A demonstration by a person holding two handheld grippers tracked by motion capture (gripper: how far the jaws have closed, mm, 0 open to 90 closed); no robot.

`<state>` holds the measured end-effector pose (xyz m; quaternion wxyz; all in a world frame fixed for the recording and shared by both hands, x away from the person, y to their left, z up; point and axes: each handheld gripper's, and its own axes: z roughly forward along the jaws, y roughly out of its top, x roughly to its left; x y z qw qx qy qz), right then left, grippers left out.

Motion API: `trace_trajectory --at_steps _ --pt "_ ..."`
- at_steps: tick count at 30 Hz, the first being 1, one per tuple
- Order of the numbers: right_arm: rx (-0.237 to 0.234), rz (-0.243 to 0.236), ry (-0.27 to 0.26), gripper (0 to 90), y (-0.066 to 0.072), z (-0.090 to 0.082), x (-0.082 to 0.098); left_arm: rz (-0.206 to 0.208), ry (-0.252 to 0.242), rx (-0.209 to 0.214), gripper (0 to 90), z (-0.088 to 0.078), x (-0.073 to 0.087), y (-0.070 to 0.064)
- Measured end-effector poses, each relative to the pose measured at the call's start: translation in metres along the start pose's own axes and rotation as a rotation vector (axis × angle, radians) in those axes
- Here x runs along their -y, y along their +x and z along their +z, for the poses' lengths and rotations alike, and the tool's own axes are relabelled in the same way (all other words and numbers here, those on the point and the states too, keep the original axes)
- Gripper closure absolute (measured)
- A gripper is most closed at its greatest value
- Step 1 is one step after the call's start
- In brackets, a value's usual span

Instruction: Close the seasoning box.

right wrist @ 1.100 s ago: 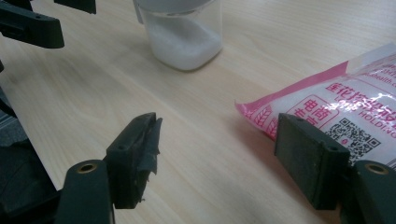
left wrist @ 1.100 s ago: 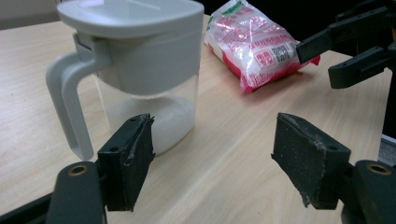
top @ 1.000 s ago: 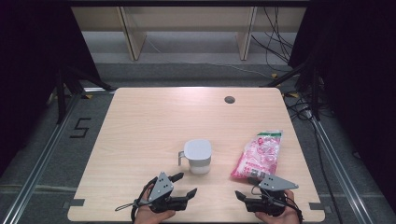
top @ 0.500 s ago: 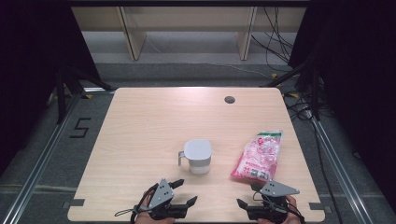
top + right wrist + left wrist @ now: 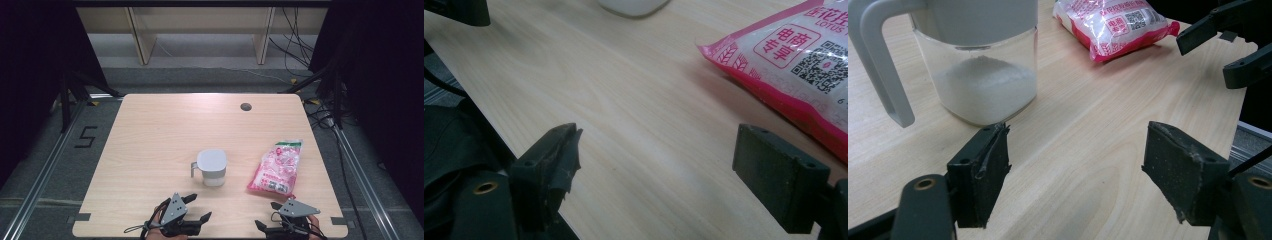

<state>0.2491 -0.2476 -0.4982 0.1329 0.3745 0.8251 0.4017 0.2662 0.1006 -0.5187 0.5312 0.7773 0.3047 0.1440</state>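
A clear jug [image 5: 211, 167] with a grey lid and handle stands near the table's middle, white powder in its bottom [image 5: 980, 85]. A pink printed bag [image 5: 277, 167] lies flat to its right. My left gripper [image 5: 198, 207] is at the near edge in front of the jug, open and empty [image 5: 1080, 170]. My right gripper [image 5: 267, 215] is at the near edge just short of the bag's [image 5: 784, 60] lower end. Its jaws have just been opening, and they stand wide with only bare tabletop between them [image 5: 664, 170].
The light wooden table [image 5: 165, 135] has a dark round hole [image 5: 245, 106] at its far right. Metal rails run along the floor on both sides. Shelving legs and cables sit beyond the far edge. The right gripper [image 5: 1233, 45] shows off to the side in the left gripper view.
Both grippers have drifted slightly back toward the near edge of the table. The jug and the bag have not moved.
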Motion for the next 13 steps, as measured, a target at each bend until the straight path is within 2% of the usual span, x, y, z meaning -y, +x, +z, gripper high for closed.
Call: trace_trajectory --at_steps 1,3,6,10,11,13 --pt "-0.016 0.014 0.007 19.4 0.0007 0.0004 0.0002 0.001 -0.007 -0.002 25.5 0.0004 0.0001 0.0000" --pt "-0.041 0.010 0.017 19.5 0.0000 0.0012 0.0003 0.002 -0.008 -0.003 25.5 0.0001 0.0000 0.0002" --pt "-0.025 0.004 0.006 19.5 0.0003 0.0016 0.0009 -0.003 -0.008 -0.009 25.4 -0.0002 0.0002 0.0004" --pt "-0.042 0.002 0.014 19.6 -0.0007 0.0018 0.0008 -0.003 -0.006 -0.010 25.5 -0.0001 0.0005 0.0012" --pt "-0.039 -0.001 0.015 19.6 -0.0009 0.0019 0.0008 -0.017 -0.022 -0.008 25.5 0.0014 0.0011 0.0007" --pt "-0.042 0.002 0.014 19.6 -0.0009 0.0019 0.0008 0.003 0.005 -0.019 25.4 -0.0010 0.0006 0.0031"
